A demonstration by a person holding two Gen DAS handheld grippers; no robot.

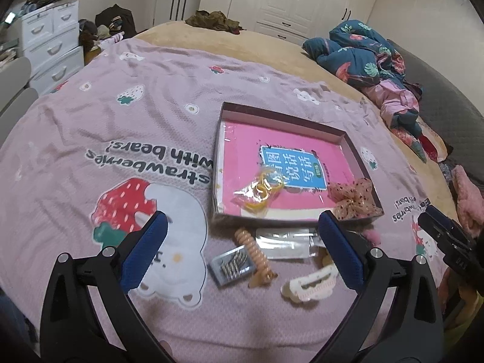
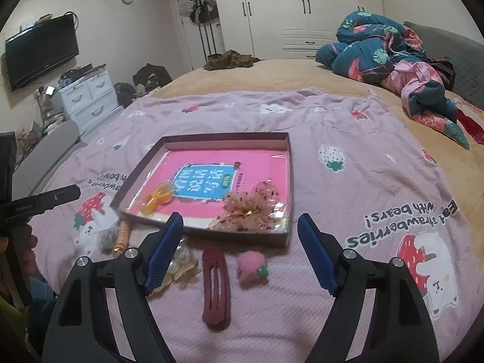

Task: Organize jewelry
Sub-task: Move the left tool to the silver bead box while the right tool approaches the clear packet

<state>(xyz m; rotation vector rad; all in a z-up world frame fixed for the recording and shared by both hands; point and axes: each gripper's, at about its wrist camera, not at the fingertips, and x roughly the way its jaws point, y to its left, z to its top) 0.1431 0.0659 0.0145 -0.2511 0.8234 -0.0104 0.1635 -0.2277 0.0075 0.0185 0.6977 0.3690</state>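
A shallow dark box (image 1: pixel 360 157) (image 2: pixel 289 163) with a pink book inside lies on the bed. In it are a bag of yellow hair ties (image 1: pixel 260 192) (image 2: pixel 155 198) and a pink dotted scrunchie (image 1: pixel 352 199) (image 2: pixel 248 208). In front of the box lie a peach spiral hair tie (image 1: pixel 251 249) (image 2: pixel 122 236), a card of metal clips (image 1: pixel 231 267), a clear packet (image 1: pixel 284 242), a cream claw clip (image 1: pixel 308 284), a dark red snap clip (image 2: pixel 215 284) and a pink pompom (image 2: pixel 251 267). My left gripper (image 1: pixel 242 242) is open above the spiral tie. My right gripper (image 2: pixel 242 236) is open above the red clip and pompom.
A pink strawberry-print blanket (image 1: pixel 121 127) covers the near part of the bed. A crumpled floral quilt (image 2: pixel 393 60) lies at the far right. White drawers (image 2: pixel 90 99) and a TV (image 2: pixel 39 51) stand at the left, wardrobes (image 2: pixel 287 9) behind.
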